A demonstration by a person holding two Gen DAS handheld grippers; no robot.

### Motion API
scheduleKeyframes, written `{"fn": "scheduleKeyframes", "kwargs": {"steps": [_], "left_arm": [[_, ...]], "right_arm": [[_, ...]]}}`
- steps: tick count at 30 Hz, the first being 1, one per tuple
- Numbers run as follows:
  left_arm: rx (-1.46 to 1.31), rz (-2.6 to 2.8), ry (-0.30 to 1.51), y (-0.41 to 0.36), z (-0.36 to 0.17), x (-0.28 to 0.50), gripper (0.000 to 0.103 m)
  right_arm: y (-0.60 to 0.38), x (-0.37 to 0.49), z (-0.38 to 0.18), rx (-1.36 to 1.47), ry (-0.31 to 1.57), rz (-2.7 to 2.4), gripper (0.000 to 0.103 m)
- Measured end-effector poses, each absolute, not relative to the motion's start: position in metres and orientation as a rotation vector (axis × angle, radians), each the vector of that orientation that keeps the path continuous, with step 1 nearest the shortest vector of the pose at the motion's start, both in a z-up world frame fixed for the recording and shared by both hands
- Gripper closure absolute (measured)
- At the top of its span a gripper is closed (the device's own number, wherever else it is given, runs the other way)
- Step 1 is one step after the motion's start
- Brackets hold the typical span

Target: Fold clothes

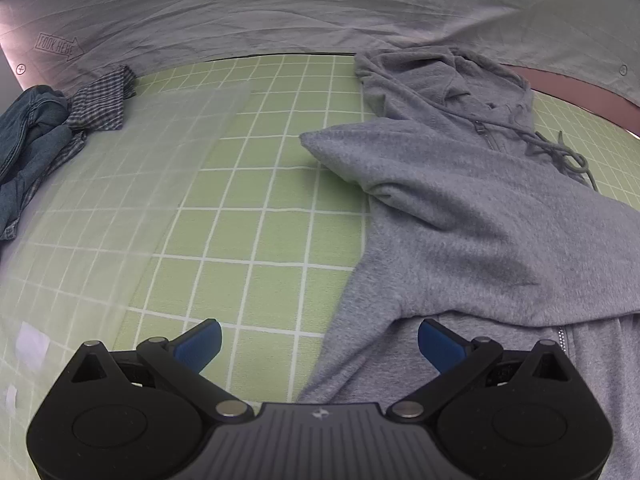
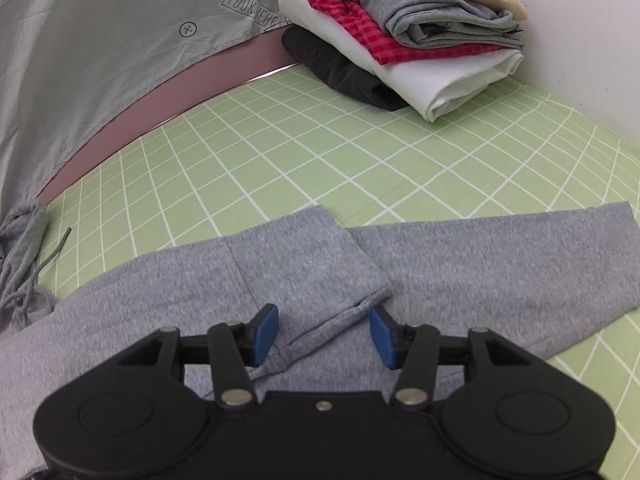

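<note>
While both hand-held grippers (image 1: 320, 344) (image 2: 323, 334) gape empty, grey hoodie (image 1: 460, 208) lies on green mat (image 1: 248, 184).

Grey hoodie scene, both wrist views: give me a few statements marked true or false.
1. The grey fleece hoodie lies on the green grid-patterned mat. True.
2. The left gripper is shut on the hoodie. False: its jaws stand open, holding nothing.
3. The right gripper is open above a folded-over grey sleeve. True.
4. The stack of folded clothes has a blue checked garment in it. False: the checked one is red.
</note>
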State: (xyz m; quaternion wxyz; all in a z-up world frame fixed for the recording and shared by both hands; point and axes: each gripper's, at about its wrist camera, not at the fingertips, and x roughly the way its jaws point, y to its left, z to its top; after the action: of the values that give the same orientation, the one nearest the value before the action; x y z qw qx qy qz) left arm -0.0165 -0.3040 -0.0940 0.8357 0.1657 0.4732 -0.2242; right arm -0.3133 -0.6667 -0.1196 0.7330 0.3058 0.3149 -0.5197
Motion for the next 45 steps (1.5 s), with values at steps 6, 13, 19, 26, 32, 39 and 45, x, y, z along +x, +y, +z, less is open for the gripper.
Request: {"fn": "scheduleKeyframes", "kwargs": {"steps": [6, 13, 19, 26, 32, 39, 45], "left_arm": [[0.448, -0.433, 0.948, -0.319, -0.104, -0.013, 0.0], [0.347, -0.348, 0.839, -0.309, -0.086, -0.005, 0.0], [0.263, -0.142, 0.824, -0.267, -0.082, 0.004, 0.0], [0.143, 0.008, 0.92, -0.214, -0.09, 0.025, 0.002], [0.051, -0.13, 0.926, -0.229, -0.078, 0.036, 0.002], [-0.096, -0.349, 1.027, -0.282, -0.087, 0.061, 0.009], [-0.126, -0.438, 1.09, -0.32, -0.101, 0.09, 0.032]], "right_arm": [[-0.669, -0.309, -0.122, 0.671, 0.708, -1.145, 0.041], [-0.662, -0.299, -0.121, 0.635, 0.739, -1.123, 0.038], [-0.653, -0.294, -0.119, 0.632, 0.741, -1.103, 0.038], [-0.651, -0.291, -0.12, 0.619, 0.753, -1.097, 0.035], [-0.658, -0.292, -0.118, 0.619, 0.751, -1.133, 0.032], [-0.667, -0.292, -0.12, 0.625, 0.758, -1.158, 0.031], [-0.676, -0.292, -0.123, 0.639, 0.762, -1.184, 0.029]]}}
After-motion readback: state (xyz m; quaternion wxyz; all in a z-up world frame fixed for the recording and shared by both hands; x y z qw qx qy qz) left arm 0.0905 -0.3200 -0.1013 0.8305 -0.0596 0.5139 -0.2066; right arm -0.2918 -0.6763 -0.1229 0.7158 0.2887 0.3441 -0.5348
